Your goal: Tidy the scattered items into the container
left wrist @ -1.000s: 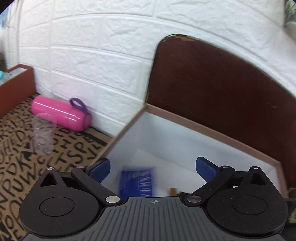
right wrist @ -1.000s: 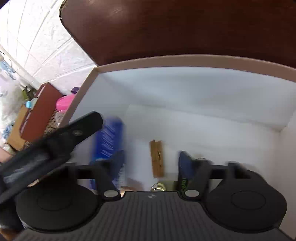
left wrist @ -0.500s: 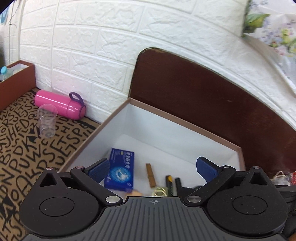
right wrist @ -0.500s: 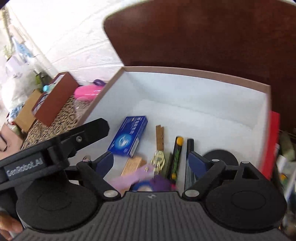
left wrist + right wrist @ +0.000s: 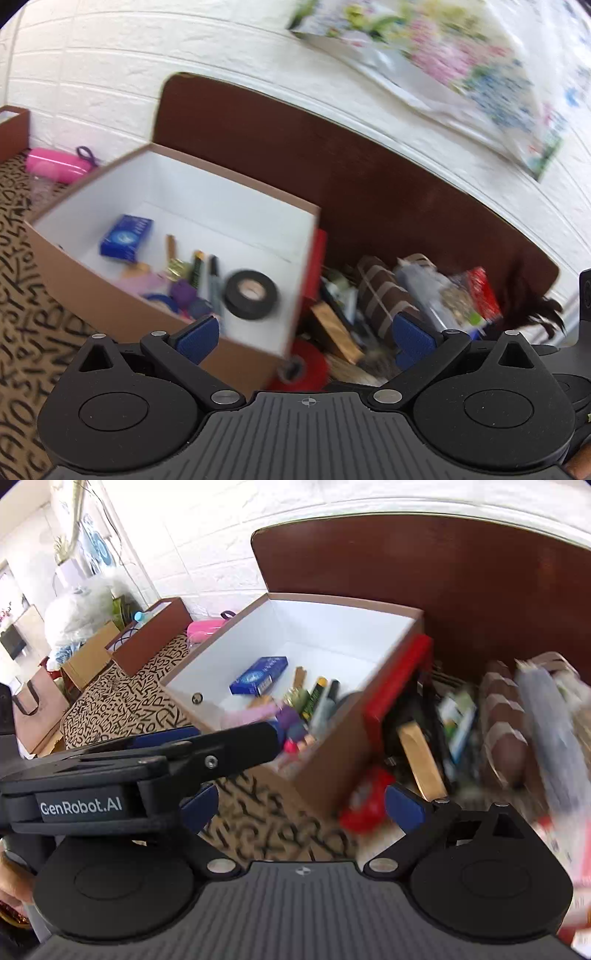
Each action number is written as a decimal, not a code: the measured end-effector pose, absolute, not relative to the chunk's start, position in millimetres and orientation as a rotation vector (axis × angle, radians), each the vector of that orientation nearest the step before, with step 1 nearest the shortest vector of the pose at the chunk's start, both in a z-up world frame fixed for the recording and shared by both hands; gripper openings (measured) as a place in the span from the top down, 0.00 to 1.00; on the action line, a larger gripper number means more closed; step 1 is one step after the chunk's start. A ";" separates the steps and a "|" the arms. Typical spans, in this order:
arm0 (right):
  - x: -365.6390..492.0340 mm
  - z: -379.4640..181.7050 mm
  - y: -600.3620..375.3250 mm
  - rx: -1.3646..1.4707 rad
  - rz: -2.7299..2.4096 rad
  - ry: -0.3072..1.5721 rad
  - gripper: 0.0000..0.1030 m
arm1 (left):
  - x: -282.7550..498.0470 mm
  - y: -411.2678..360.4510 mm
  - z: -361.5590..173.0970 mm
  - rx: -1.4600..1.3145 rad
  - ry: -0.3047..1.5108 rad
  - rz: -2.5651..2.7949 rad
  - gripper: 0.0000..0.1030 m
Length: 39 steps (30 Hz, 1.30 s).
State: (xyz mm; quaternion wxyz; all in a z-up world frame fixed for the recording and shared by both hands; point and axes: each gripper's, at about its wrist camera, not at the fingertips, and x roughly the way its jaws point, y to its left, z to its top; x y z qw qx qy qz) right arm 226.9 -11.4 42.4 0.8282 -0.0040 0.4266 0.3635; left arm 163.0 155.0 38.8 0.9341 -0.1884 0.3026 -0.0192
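Observation:
The brown box with white inside [image 5: 236,192] [image 5: 343,607] stands on the lettered cloth. In it lie a blue carton [image 5: 125,236] [image 5: 258,675], a black tape roll [image 5: 251,293], pens [image 5: 212,273], a wooden clip and purple items. My left gripper [image 5: 306,334] is open and empty, in front of the box's near right corner. It shows from the side in the right wrist view [image 5: 207,753]. My right gripper [image 5: 303,805] is open and empty, low in front of the box. A red tape roll [image 5: 306,365] [image 5: 364,801] lies at the box's corner.
A blurred pile of clutter [image 5: 406,299] [image 5: 498,723] lies right of the box against a dark brown board [image 5: 332,147]. A pink bottle [image 5: 55,166] [image 5: 205,627] lies by the white brick wall. Another brown box [image 5: 151,638] and bags stand far left.
Both grippers have pulled back out of the box and swung right. The box contents and the clutter pile on the right have come into view. Both stay open.

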 end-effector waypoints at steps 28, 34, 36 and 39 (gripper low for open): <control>114.3 -69.4 -61.2 -0.050 0.691 0.773 0.03 | 76.9 88.4 -68.6 -0.205 0.668 0.096 0.00; 106.5 -25.7 -24.7 -0.196 0.763 0.664 0.01 | 74.9 103.5 -20.5 -0.128 0.630 0.203 0.00; 109.1 -12.9 -11.5 -0.254 0.774 0.651 0.01 | 77.7 108.9 -6.2 -0.103 0.627 0.234 0.00; 115.9 2.9 5.8 -0.305 0.778 0.645 0.01 | 80.0 116.1 12.1 -0.068 0.599 0.304 0.00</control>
